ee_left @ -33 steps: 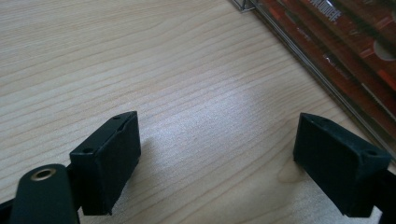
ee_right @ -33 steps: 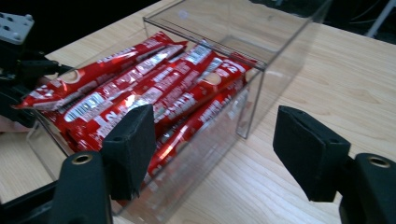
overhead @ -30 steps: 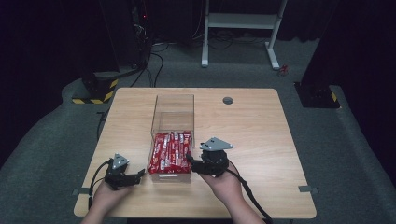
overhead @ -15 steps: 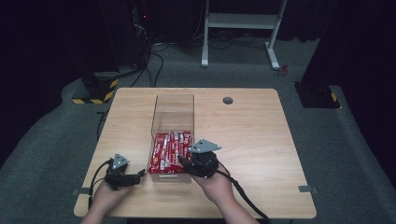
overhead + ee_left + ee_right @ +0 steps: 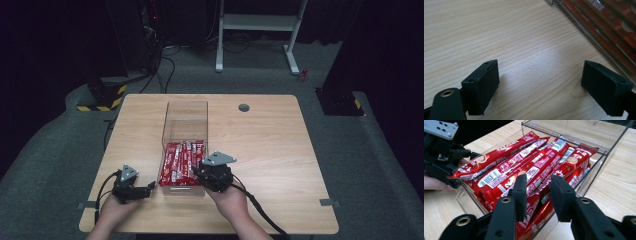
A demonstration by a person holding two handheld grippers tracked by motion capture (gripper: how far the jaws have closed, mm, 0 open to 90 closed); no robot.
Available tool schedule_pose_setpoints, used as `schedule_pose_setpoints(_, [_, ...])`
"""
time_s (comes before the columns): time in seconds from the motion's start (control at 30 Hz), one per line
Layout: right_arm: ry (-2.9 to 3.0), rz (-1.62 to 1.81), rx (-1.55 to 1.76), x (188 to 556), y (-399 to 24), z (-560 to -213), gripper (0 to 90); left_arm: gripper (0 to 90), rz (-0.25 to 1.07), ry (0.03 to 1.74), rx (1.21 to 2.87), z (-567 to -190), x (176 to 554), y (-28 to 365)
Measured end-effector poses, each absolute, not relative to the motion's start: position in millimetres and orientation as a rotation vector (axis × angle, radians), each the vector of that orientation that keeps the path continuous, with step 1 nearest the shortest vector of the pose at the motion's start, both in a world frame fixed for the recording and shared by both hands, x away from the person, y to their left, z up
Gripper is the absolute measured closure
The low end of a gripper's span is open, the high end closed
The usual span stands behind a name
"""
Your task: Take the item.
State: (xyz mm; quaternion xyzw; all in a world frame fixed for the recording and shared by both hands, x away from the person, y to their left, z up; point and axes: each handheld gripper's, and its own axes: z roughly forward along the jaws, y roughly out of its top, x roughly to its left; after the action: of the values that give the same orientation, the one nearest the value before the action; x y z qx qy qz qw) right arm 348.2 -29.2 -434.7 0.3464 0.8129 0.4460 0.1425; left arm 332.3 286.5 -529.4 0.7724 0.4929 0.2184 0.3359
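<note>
In the right gripper view, the right gripper (image 5: 537,192) stood in front of the red sachets (image 5: 529,165), hiding the lower ends of those behind its jaws; whether its pads pressed one could not be told. The clear box (image 5: 599,167) was cut off at twelve o'clock. In the left gripper view, the sachets (image 5: 614,27) ran off at two o'clock, their print blurred.

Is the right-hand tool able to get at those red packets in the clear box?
Probably yes. The right tool hangs over the open-topped clear box, its jaws just been closing around a red packet on top of the pile; nothing blocks it.
</note>
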Motion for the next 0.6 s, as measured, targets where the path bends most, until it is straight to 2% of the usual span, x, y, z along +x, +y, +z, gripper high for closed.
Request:
schedule_pose_setpoints(0.2, [2.346,1.299,1.024,348.7,-30.6,-437.4,76.2,15.1,0.57,1.285,2.014,-529.4,332.3,286.5])
schedule_pose_setpoints(0.23, [2.349,1.308,1.032,349.3,-31.5,-438.0,82.5,15.1,0.569,1.285,2.014,-529.4,332.3,286.4])
schedule_pose_setpoints(0.27, [2.348,1.309,1.036,349.1,-31.9,-438.0,84.3,15.1,0.569,1.285,2.014,-529.4,332.3,286.5])
schedule_pose_setpoints(0.6, [2.35,1.301,1.004,341.8,-34.7,-435.5,87.9,15.1,0.569,1.283,2.014,-529.4,332.3,286.3])
